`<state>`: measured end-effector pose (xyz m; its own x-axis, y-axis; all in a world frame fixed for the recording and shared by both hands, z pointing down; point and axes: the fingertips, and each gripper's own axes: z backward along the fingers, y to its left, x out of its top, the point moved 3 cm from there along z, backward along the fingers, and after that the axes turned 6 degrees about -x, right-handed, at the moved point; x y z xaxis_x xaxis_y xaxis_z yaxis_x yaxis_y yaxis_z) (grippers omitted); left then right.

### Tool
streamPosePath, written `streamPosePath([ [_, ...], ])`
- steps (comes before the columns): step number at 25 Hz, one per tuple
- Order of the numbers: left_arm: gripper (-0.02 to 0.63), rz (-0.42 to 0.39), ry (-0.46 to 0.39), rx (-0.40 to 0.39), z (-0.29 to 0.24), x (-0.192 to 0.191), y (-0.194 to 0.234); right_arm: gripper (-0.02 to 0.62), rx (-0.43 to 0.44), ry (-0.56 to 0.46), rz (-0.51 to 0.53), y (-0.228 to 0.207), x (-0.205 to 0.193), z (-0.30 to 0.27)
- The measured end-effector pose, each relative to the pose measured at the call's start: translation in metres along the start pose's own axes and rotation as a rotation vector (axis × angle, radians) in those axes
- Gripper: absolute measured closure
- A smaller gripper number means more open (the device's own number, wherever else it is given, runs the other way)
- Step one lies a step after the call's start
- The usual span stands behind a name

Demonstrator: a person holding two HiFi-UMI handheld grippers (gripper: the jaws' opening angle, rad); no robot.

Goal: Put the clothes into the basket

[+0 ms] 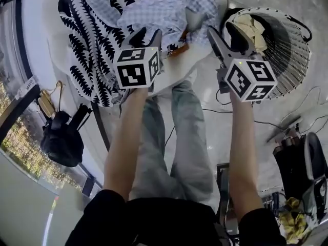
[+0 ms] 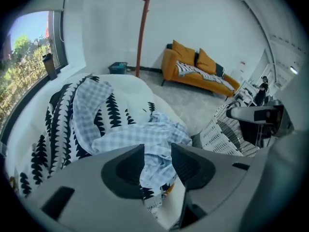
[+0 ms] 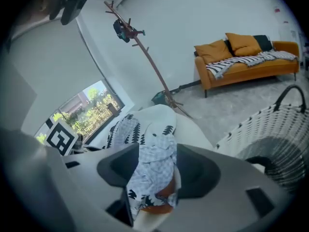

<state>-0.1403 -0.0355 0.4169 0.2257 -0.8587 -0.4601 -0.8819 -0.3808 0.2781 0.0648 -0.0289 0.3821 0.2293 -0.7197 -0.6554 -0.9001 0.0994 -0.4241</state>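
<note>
Reaching for the next garment looks to be the step in hand: both tools point at the pale blue checked shirt [image 1: 164, 12], which lies crumpled on the white round counter [image 1: 200, 53] just to the left of the basket [image 1: 287, 40] in the head view. The left gripper [image 1: 147, 36] hovers over the side of the shirt farther from the basket. Its fingers [image 2: 128, 163] are spread part way, and in the left gripper view the checked cloth shows in the gap between them without either finger pressing on it. The right gripper [image 1: 227, 39] is between the shirt and the basket rim, with its fingers spread wider. The right gripper view frames the same shirt between them, again with no pinch. A black-and-white leaf-print garment [image 1: 87, 45] lies beyond the shirt, farther from the basket, and hangs over the counter edge. Something orange [image 1: 177, 49] peeks out under the shirt on the side toward the person; what it is I cannot tell. The basket stands on the floor against the counter and already holds some cream-coloured cloth [image 1: 251, 27], so the task seems partly done, with at least two garments left outside. The next move calls for lowering both pairs of fingers into the folds of the shirt, closing on enough cloth that it does not slip, lifting it clear of the counter edge, and swinging it over the basket rim before letting go. The leaf-print garment lies partly under the shirt and could be dragged along with it.
</note>
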Motion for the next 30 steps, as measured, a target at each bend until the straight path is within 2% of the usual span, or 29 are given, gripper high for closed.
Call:
streamPosePath([
  [4, 0.426, -0.044, 0.037, 0.038, -0.007, -0.011, 0.027, 0.355, 0.017, 0.083, -0.140, 0.020, -0.028, -0.053],
  [7, 0.403, -0.081, 0.064, 0.047, -0.020, -0.013, 0.039, 0.336, -0.063, 0.142, -0.190, 0.015, -0.056, -0.083],
  [9, 0.382, -0.115, 0.084, 0.051, -0.028, -0.013, 0.042, 0.324, -0.157, 0.170, -0.252, 0.001, -0.080, -0.092],
  [11, 0.369, -0.136, 0.092, 0.045, -0.035, -0.013, 0.044, 0.322, -0.261, 0.179, -0.408, -0.018, -0.110, -0.096],
  [13, 0.354, -0.143, 0.086, 0.045, -0.043, -0.010, 0.050, 0.321, -0.323, 0.172, -0.602, -0.032, -0.136, -0.102],
  [15, 0.337, -0.172, 0.085, 0.067, -0.053, -0.007, 0.057, 0.318, -0.360, 0.169, -0.677, -0.047, -0.152, -0.111],
  [21, 0.318, -0.362, 0.171, 0.112, -0.102, -0.020, 0.062, 0.318, -0.466, 0.247, -0.587, -0.091, -0.192, -0.137],
  [24, 0.318, -0.411, 0.205, 0.112, -0.121, -0.040, 0.065, 0.318, -0.536, 0.317, -0.620, -0.099, -0.226, -0.143],
  [27, 0.318, -0.467, 0.194, 0.140, -0.135, -0.046, 0.071, 0.327, -0.539, 0.367, -0.557, -0.111, -0.240, -0.154],
  [28, 0.318, -0.507, 0.192, 0.151, -0.138, -0.045, 0.071, 0.368, -0.530, 0.380, -0.531, -0.114, -0.241, -0.156],
  [30, 0.321, -0.572, 0.203, 0.157, -0.139, -0.046, 0.069, 0.533, -0.480, 0.399, -0.529, -0.111, -0.243, -0.157],
])
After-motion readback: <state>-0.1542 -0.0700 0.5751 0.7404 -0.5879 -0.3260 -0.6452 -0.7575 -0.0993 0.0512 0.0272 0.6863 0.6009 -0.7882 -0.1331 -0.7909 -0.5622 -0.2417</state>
